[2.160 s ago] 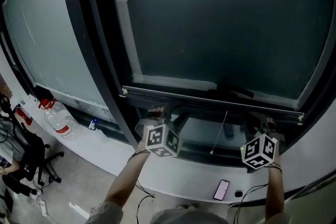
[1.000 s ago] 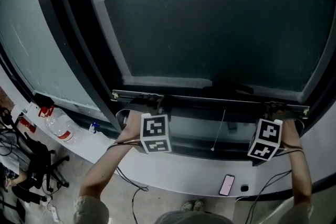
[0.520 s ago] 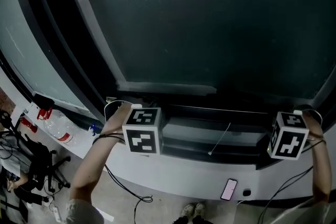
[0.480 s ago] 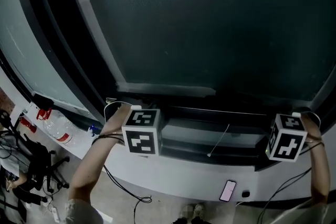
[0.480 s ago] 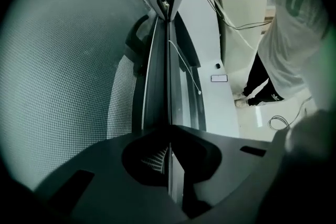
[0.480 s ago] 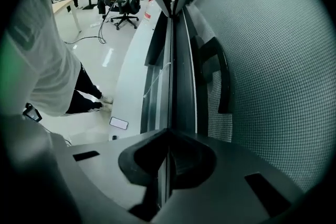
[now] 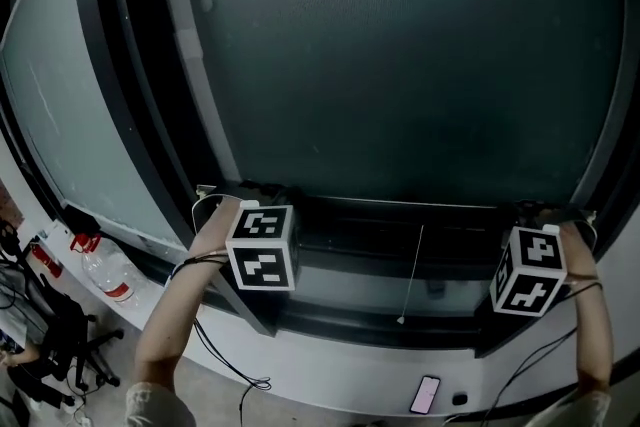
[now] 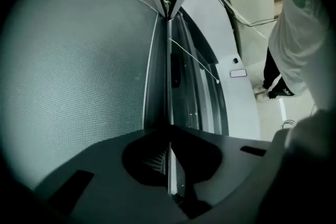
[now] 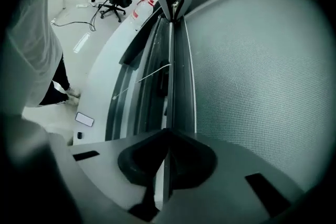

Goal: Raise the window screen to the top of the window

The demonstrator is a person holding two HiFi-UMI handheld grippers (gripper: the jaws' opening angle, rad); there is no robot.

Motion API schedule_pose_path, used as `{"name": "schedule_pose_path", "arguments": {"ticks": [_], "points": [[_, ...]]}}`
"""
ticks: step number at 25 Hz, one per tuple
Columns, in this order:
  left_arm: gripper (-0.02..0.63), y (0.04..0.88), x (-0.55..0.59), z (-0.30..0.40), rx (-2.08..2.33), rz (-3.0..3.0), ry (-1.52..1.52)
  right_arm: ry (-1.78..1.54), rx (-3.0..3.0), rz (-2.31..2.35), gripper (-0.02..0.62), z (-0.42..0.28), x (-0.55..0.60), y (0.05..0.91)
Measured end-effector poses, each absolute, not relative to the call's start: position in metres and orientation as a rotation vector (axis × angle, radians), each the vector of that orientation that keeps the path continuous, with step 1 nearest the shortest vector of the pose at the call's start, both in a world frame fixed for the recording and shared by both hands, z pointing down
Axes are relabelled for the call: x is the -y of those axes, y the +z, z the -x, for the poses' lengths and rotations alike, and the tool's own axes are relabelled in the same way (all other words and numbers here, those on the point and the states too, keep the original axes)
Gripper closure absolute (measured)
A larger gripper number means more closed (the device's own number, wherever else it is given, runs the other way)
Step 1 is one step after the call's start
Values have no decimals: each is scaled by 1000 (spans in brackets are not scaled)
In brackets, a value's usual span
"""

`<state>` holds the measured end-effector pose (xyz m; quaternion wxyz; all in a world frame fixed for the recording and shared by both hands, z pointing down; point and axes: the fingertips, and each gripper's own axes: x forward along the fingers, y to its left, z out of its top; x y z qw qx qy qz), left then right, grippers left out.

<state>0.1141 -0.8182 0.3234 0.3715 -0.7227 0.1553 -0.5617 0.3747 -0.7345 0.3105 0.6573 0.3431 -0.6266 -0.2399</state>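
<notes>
Left tool [image 8: 169,136]: jaws closed on the bottom rail [image 7: 400,205] of the screen [image 7: 400,65], near the rail's left end. The thin edge of the rail runs straight out from between the pads, with no gap showing on either side.

Right tool [image 9: 168,138]: jaws closed on the same rail, near its right end. The rail edge is likewise pinched between the pads.

Each tool appears in the other's view at the far end of the rail, clamped on it. In the head view both marker cubes sit just below the rail, one under each end, with a forearm leading down from each.

Screen position: the rail lies level across the lower part of the window, a little above the lower frame [image 7: 380,325]. The dark mesh fills the opening above the rail. Below the rail a band of open window shows.

A thin cord [image 7: 411,270] hangs from the middle of the rail, and its tip ends near the lower frame.

Other items: a phone [image 7: 426,394] lies on the white ledge below the window. A plastic bottle [image 7: 105,275] stands far left.
</notes>
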Motion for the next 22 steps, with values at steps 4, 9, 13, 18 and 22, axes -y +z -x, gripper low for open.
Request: {"name": "schedule_pose_path", "arguments": {"ticks": [4, 9, 13, 18, 22], "points": [[588, 246, 824, -114, -542, 1767, -1328, -683, 1357, -895, 577, -375, 739, 234], [588, 139, 828, -111, -682, 1661, -1192, -838, 1274, -1022, 577, -372, 745, 130], [588, 46, 837, -112, -785, 1588, -1103, -963, 1203, -1122, 577, -375, 752, 36], [588, -44, 835, -113, -878, 1514, -1016, -1104, 1162, -1219, 577, -374, 751, -55], [588, -94, 835, -112, -912, 1471, -939, -1155, 1086, -1267, 577, -372, 751, -104]]}}
